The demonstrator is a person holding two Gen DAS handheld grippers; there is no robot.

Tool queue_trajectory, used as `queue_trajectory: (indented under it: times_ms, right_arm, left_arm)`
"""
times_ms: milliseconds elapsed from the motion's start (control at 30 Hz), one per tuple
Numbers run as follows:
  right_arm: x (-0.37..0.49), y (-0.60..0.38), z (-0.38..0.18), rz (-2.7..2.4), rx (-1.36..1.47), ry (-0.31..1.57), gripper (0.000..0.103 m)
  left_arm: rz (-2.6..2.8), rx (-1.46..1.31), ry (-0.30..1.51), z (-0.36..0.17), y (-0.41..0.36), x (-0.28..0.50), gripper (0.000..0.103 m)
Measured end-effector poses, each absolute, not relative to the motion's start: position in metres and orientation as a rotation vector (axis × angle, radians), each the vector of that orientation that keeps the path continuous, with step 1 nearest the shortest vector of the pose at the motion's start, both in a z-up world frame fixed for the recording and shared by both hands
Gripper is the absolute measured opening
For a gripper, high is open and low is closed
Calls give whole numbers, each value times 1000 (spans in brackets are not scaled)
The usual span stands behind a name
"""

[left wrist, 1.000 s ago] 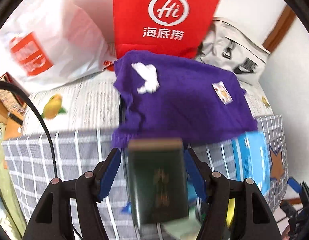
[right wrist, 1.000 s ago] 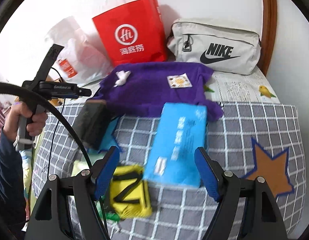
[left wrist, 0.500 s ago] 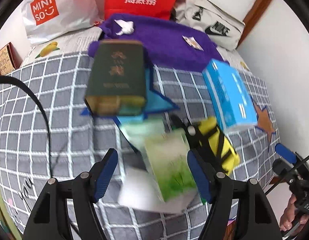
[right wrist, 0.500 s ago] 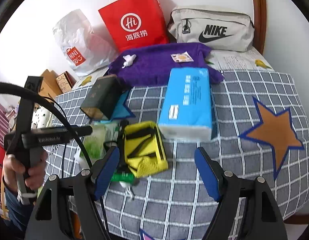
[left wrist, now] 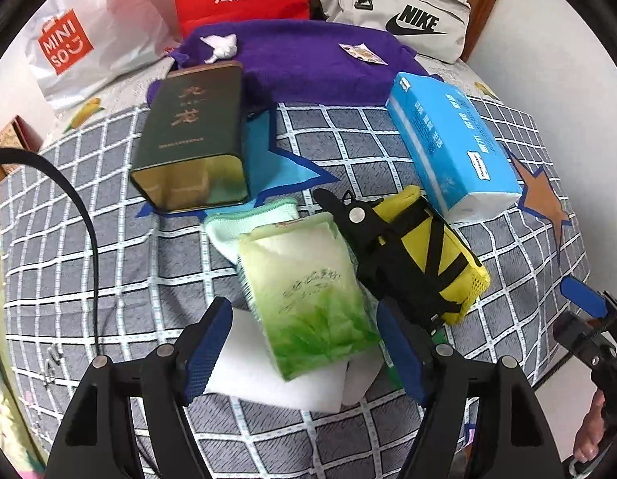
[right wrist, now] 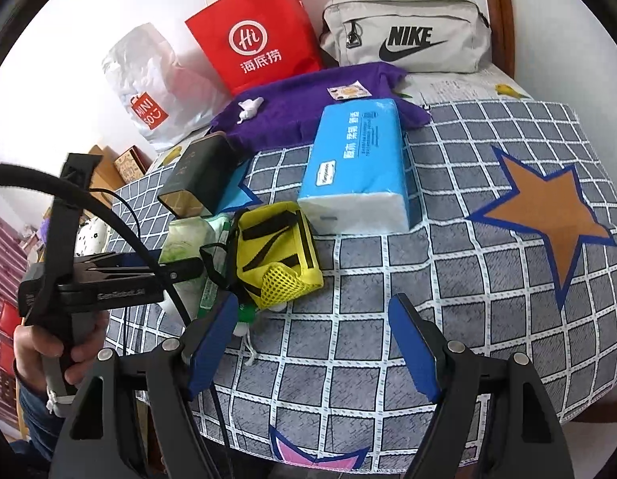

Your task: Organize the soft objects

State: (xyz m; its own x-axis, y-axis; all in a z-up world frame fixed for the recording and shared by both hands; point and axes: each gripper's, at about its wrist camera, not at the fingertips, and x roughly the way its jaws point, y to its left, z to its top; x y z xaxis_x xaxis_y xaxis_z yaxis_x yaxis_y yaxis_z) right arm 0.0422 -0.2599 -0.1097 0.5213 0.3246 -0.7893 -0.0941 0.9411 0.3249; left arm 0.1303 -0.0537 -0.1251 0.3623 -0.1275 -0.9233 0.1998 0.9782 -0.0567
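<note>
Opening wider, my left jaws (left wrist: 300, 353) have let go of the tin (left wrist: 192, 135), which a second ago sat between them and now lies on the bed (left wrist: 89, 239) behind the green pack (left wrist: 308, 291); nothing is pressed between them. My right jaws (right wrist: 312, 343) stand wide and empty. Soft things crowd that pack: pouch (left wrist: 428, 255) beside it, tissues (left wrist: 452, 139) beyond. I reckon the tin hampers sorting.

bright, even light with soft shadows, sharp focus, strong fisheye bending and dark corners.
</note>
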Motion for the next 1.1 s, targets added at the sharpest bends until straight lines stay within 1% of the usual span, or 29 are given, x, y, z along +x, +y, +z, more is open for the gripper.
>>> queue_trajectory:
  times_ms: [33, 333, 533, 567, 633, 767, 1100]
  right_arm:
    - [42, -260, -111, 253, 255, 994, 77]
    - [46, -257, -119, 250, 244, 1020, 77]
    - [47, -256, -124, 239, 241, 1034, 77]
    - [48, -254, -125, 235, 235, 1040, 77]
    - [51, -251, -128, 234, 232, 1051, 77]
    - [54, -243, -130, 242, 217, 1056, 77]
    - [74, -213, -127, 286, 142, 1036, 77]
  left_arm:
    - [-211, 82, 1180, -125, -55, 130, 80]
    - [-164, 173, 1210, -140, -70, 138, 81]
    - [-176, 105, 1180, -137, -58, 145, 80]
    - [-186, 103, 1172, -138, -58, 147, 78]
    - [-214, 97, 1183, -141, -57, 148, 60]
    - [-256, 54, 1164, -137, -48, 147, 56]
    - [-250, -31, 1109, -117, -10, 139, 55]
